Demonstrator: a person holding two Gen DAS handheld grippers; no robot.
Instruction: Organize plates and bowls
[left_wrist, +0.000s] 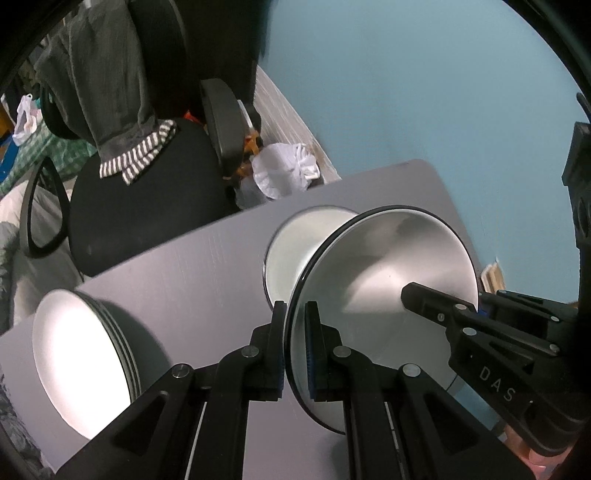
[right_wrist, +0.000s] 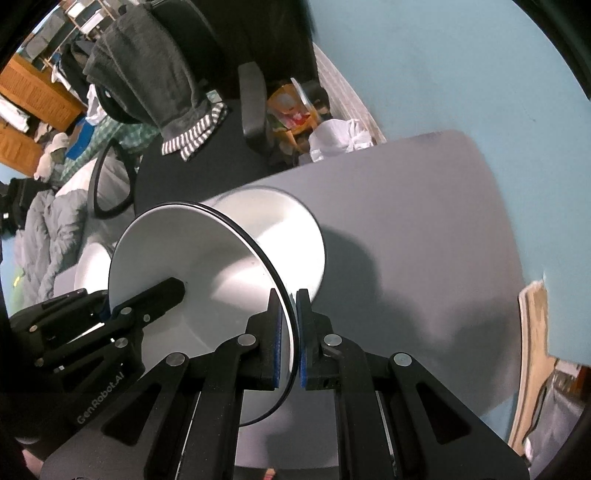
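Both grippers hold one white black-rimmed bowl (left_wrist: 388, 273) by opposite sides of its rim, above the grey table (left_wrist: 192, 266). My left gripper (left_wrist: 295, 347) is shut on the near rim in the left wrist view; the right gripper's fingers (left_wrist: 436, 306) reach onto the far rim. In the right wrist view my right gripper (right_wrist: 293, 336) is shut on the same bowl's (right_wrist: 207, 258) rim, with the left gripper's fingers (right_wrist: 155, 299) on its other side. A second white bowl (left_wrist: 291, 243) sits on the table just behind and below it. A stack of white bowls (left_wrist: 81, 354) stands at the left.
A black office chair (left_wrist: 147, 206) draped with grey cloth stands past the table's far edge. White plastic bags (left_wrist: 284, 170) lie on the floor by the blue wall (left_wrist: 406, 92). A wooden board (right_wrist: 535, 354) leans at the table's right.
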